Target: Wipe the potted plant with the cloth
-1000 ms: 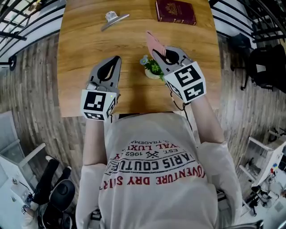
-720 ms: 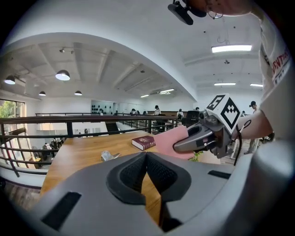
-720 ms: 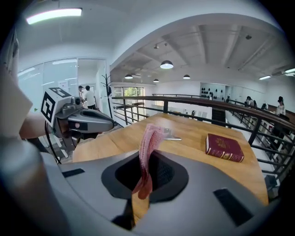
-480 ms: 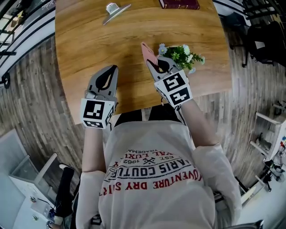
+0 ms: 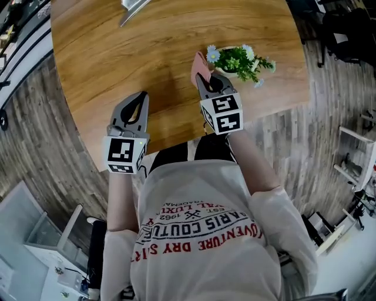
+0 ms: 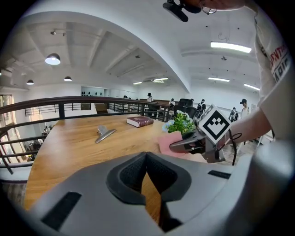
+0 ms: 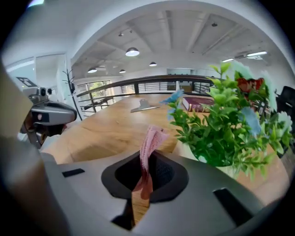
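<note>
A small potted plant (image 5: pixel 239 61) with green leaves and pale blue and white flowers stands on the round wooden table (image 5: pixel 117 70), near its right edge. It fills the right of the right gripper view as potted plant (image 7: pixel 226 124). My right gripper (image 5: pixel 200 77) is shut on a pink cloth (image 5: pixel 198 66), which sticks up between the jaws as pink cloth (image 7: pixel 148 152), just left of the plant. My left gripper (image 5: pixel 141 97) is shut and holds nothing, over the table's near edge. From the left gripper view, the right gripper (image 6: pixel 177 146), pink cloth (image 6: pixel 168 143) and plant (image 6: pixel 180 122) lie ahead to the right.
A metal clip (image 6: pixel 104 133) and a dark red book (image 6: pixel 140 121) lie farther back on the table. The clip's end (image 5: pixel 132 9) shows at the top of the head view. A black railing (image 6: pixel 69 103) rings the table's far side. Wood-plank floor surrounds it.
Both grippers have sunk toward the table's near edge. The right one has rolled and come off the plant, which now stands to its right instead of under it. The cloth stays gripped.
</note>
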